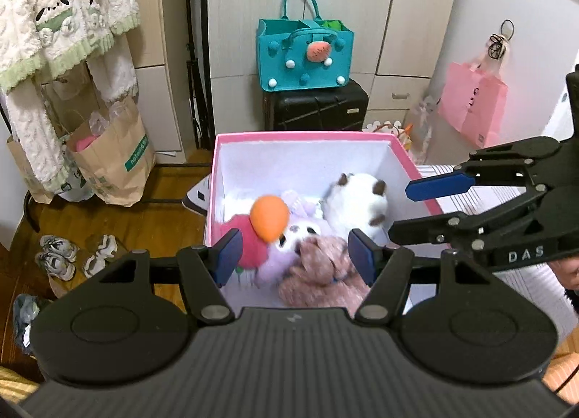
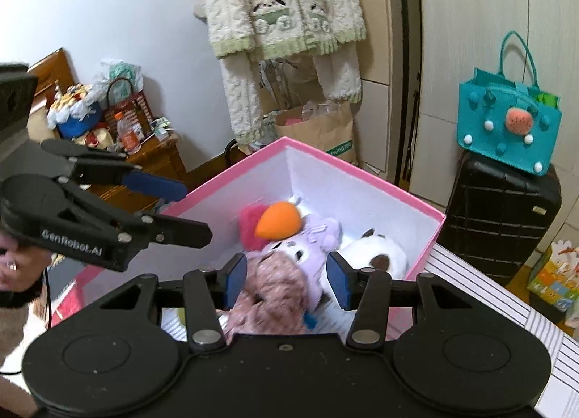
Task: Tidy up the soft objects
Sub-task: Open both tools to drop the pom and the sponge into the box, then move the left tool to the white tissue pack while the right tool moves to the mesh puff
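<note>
A pink box with white inside walls holds several plush toys: a red one with an orange beak, a lilac one, a dusty-pink one and a white one with brown patches. My left gripper is open and empty above the box's near side. My right gripper is open and empty over the toys; it also shows in the left wrist view, at the box's right rim. The left gripper shows in the right wrist view.
A teal felt bag sits on a black suitcase behind the box. Paper bags and hanging knitwear are at the left, shoes on the wooden floor, a pink bag on the right.
</note>
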Demonstrator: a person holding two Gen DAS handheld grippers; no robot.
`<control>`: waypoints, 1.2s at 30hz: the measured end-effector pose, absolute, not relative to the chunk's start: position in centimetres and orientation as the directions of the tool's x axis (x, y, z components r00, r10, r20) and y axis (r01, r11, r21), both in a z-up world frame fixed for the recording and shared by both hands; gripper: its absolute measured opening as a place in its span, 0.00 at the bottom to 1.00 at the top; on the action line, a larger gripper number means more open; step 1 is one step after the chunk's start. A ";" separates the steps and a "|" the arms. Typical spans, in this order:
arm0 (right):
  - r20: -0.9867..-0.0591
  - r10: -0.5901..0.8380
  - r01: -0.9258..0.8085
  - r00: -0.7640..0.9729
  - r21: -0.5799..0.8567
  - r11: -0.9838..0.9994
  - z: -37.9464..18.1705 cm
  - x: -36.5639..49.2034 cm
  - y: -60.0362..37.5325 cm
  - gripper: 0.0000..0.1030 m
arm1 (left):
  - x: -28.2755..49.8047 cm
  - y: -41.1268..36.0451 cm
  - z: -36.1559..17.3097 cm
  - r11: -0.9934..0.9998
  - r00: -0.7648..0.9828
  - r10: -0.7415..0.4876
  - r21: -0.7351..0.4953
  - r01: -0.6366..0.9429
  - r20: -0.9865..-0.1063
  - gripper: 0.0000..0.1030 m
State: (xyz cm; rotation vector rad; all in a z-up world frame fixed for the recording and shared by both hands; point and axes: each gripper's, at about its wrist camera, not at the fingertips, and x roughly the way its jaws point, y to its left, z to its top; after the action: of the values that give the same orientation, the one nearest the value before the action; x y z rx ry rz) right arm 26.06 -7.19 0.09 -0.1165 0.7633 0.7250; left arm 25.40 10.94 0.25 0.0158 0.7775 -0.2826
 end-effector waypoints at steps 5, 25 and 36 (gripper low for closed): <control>-0.653 0.555 -0.654 0.515 0.119 0.747 1.9 22.7 -7.1 0.53 | 22.7 10.9 1.7 0.959 0.684 -0.255 -0.089 0.269 -0.683 0.62; -0.617 0.543 -0.659 0.569 0.052 0.750 7.4 11.1 -10.6 0.57 | 12.1 8.9 6.6 0.922 0.688 -0.332 -0.069 0.380 -0.645 0.70; -0.615 0.528 -0.631 0.585 0.063 0.773 7.1 7.3 -14.9 0.58 | 9.1 5.8 7.3 0.909 0.663 -0.335 -0.045 0.414 -0.669 0.71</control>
State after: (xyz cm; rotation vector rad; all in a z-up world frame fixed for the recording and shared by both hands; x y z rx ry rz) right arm 7.26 -14.92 7.06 -0.1690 0.6592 0.6795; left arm 9.12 5.76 7.34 0.1148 0.7319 -0.4247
